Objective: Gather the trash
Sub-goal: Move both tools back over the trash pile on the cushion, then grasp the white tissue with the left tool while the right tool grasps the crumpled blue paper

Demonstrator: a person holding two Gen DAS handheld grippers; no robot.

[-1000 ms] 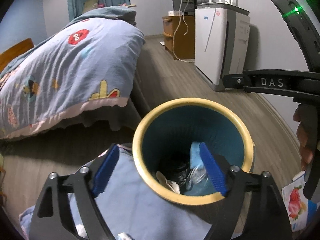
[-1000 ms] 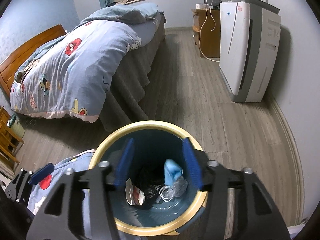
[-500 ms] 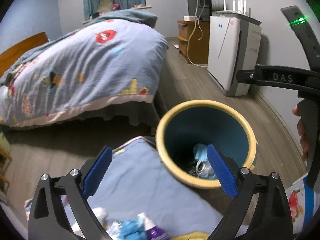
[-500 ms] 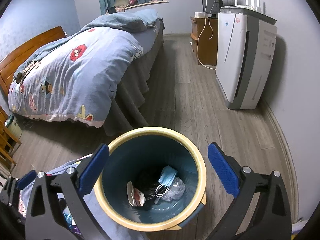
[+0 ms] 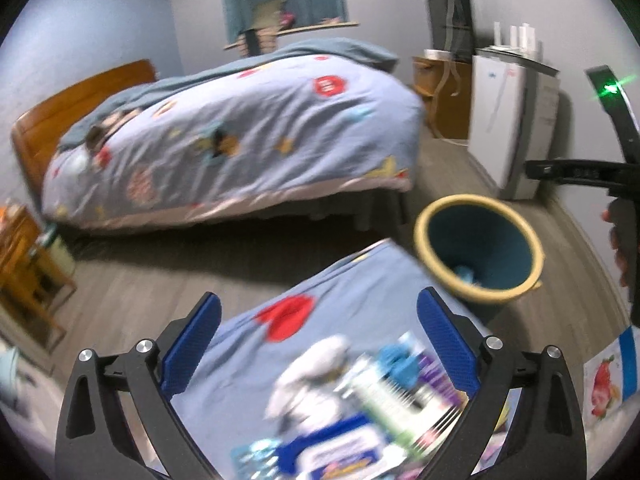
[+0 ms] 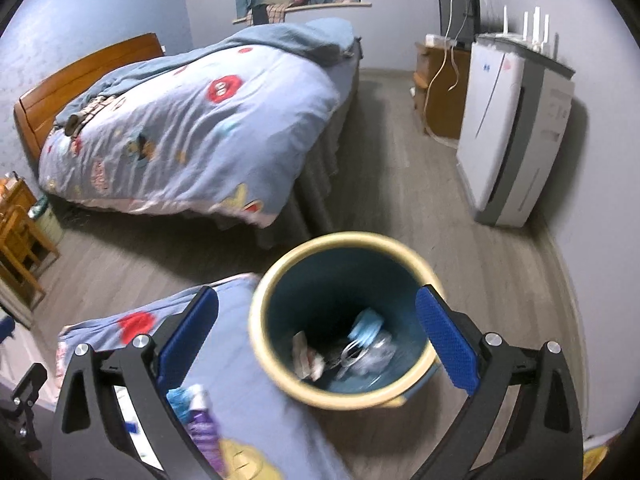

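A blue bin with a yellow rim (image 6: 344,320) stands on the wood floor; it also shows in the left wrist view (image 5: 478,252). Inside lie a blue face mask (image 6: 366,322), clear plastic and a crumpled wrapper (image 6: 308,354). My right gripper (image 6: 316,344) is open and empty above the bin. My left gripper (image 5: 318,348) is open and empty above a blue cloth-covered surface (image 5: 320,304) with blurred trash: a white wad (image 5: 308,376), a blue scrap (image 5: 400,360), a purple packet (image 5: 434,376) and a wipes pack (image 5: 336,452).
A bed with a blue cartoon quilt (image 6: 192,136) fills the left. A white air purifier (image 6: 508,132) and a wooden cabinet (image 6: 440,92) stand by the right wall. A wooden chair (image 6: 20,248) is at far left. A strawberry-print paper (image 5: 608,376) lies at right.
Both grippers pulled back and up from the bin. The right gripper opened wide. The left view swung left onto the cloth surface, bringing the trash pile into view.
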